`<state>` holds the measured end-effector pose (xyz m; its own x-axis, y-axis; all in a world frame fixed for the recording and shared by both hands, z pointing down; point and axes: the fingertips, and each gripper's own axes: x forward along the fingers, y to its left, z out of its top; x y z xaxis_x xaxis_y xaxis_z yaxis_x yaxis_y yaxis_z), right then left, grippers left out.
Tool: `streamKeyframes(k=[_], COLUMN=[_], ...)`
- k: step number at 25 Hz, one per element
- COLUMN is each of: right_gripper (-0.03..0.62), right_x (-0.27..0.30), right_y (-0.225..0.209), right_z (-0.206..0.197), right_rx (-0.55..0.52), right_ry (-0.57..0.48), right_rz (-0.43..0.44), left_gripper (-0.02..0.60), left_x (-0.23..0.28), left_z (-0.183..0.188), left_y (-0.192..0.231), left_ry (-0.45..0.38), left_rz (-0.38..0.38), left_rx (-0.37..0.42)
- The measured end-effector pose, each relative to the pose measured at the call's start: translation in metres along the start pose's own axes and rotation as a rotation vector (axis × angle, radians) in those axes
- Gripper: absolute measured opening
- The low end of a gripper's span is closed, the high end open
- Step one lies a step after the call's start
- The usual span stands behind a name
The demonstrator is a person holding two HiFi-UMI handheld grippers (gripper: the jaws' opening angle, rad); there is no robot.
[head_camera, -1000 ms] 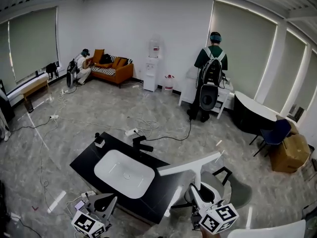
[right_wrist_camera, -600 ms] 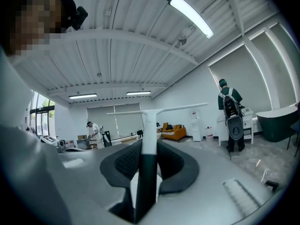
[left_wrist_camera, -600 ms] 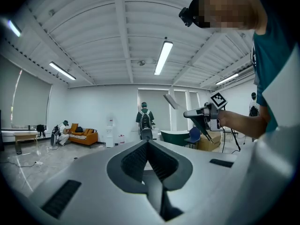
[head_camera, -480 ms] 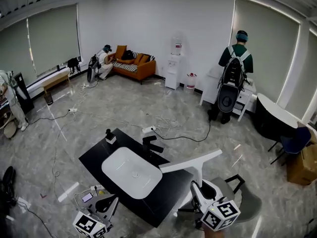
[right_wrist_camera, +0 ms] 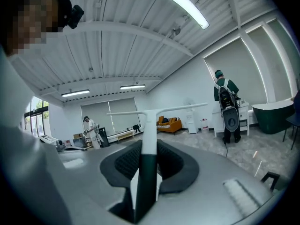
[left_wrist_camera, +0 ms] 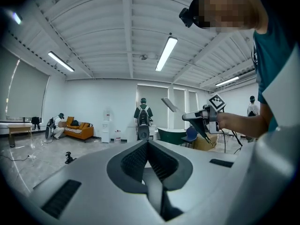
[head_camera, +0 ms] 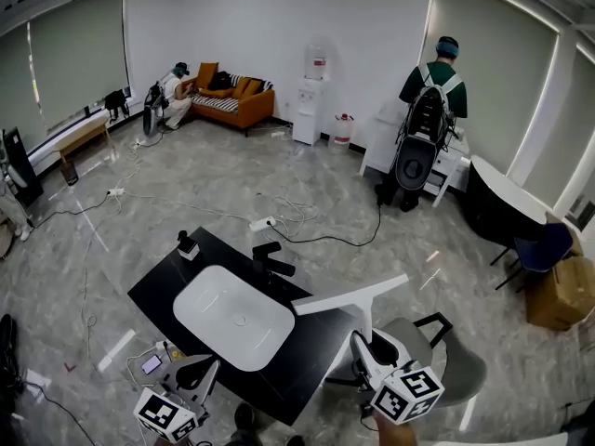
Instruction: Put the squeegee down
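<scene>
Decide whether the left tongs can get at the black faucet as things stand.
Probably yes: only the white basin lies between the left tongs and the faucet; the squeegee hangs to its right. They are shut, so must open.

No words, numbers, brands or signs can be read on anything in these views.

- Bench [head_camera: 156, 294]: black slab top, set cornerwise to the head view, standing on the floor.
- Basin [head_camera: 234, 316]: white, rounded, sunk in the bench's middle.
- Faucet [head_camera: 270, 260]: black, at the basin's far edge.
- Small black-and-white object [head_camera: 188, 245]: on the bench's far left corner; kind unclear.
- Floor [head_camera: 186, 170]: grey, marbled; loose cables [head_camera: 296, 214] and a white power strip [head_camera: 259, 223] lie beyond the bench.
</scene>
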<state>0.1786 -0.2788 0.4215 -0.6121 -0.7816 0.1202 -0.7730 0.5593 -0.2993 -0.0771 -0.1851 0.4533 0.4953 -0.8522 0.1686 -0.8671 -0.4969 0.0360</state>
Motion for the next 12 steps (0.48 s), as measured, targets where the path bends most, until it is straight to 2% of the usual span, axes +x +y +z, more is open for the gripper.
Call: streamKeyframes(k=[12], right_gripper=[0.098], right_x=[0.062], right_y=[-0.038], right_z=[-0.05], right_rx=[0.05], right_ry=[0.081], right_rz=[-0.123], left_gripper=[0.005], left_x=[0.075], left_z=[-0.03], left_y=[0.058], left_ry=[0.034], left_rz=[-0.122], left_rx=[-0.039])
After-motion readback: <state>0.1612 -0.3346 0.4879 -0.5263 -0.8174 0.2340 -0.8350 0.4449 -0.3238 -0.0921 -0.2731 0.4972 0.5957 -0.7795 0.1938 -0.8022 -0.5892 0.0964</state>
